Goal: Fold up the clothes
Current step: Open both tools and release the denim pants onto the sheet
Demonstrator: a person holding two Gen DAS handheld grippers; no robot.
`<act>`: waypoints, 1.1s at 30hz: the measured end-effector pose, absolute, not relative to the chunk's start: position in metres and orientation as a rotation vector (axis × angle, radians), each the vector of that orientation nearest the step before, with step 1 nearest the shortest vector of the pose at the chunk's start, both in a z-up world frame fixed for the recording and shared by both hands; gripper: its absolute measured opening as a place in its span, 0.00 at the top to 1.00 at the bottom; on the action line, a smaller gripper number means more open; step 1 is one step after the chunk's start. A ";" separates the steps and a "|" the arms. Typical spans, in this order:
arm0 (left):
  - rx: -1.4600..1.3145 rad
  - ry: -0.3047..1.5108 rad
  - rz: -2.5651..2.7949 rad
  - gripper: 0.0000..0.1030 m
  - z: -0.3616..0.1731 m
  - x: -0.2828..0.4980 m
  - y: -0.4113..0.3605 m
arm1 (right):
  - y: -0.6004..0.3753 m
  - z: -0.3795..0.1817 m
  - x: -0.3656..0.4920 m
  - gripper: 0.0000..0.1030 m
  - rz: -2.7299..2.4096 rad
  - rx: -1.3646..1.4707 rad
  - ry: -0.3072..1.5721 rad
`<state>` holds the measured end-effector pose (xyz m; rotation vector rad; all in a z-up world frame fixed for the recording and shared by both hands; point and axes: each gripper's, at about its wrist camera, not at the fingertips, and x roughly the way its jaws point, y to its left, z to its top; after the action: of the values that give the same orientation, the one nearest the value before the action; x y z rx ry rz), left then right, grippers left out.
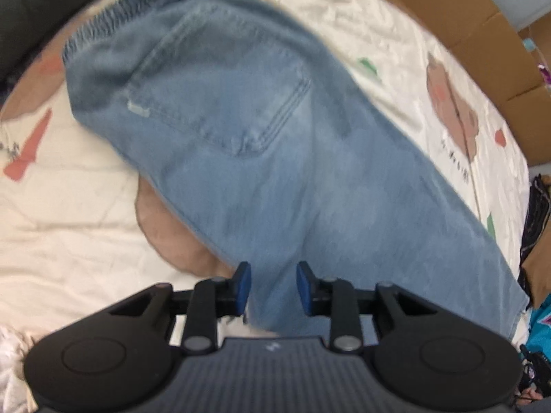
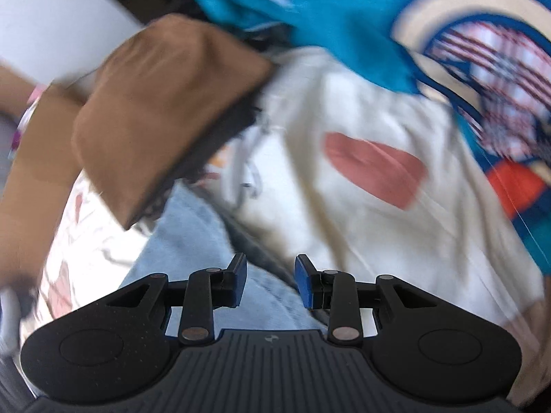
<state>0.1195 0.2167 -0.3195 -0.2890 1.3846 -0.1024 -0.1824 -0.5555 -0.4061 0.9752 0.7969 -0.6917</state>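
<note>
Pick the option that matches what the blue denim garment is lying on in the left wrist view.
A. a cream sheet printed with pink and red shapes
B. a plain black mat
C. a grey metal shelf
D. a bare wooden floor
A: the denim garment is spread over a wrinkled cream sheet printed with pink and red shapes; no floor, shelf or mat lies under it.

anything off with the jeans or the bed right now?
The jeans lie folded but slanted across the bed sheet, one edge lumpy. A brown garment and a teal printed one are heaped by their far end. No damage visible.
</note>
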 end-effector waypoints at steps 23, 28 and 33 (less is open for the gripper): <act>-0.227 1.200 -0.050 0.46 -0.319 0.172 0.239 | -0.538 -0.430 -0.100 0.69 -0.546 0.713 0.975; -0.236 1.069 -0.031 0.46 -0.319 0.194 0.245 | -0.527 -0.417 -0.078 0.69 -0.469 0.604 0.991; -0.208 0.974 0.038 0.46 -0.317 0.216 0.260 | -0.519 -0.411 -0.051 0.69 -0.434 0.532 1.003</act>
<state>0.2158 0.2596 -0.3166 -0.2080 0.9743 0.0382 -0.0511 -0.5193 -0.4106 0.5322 1.0027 -0.4337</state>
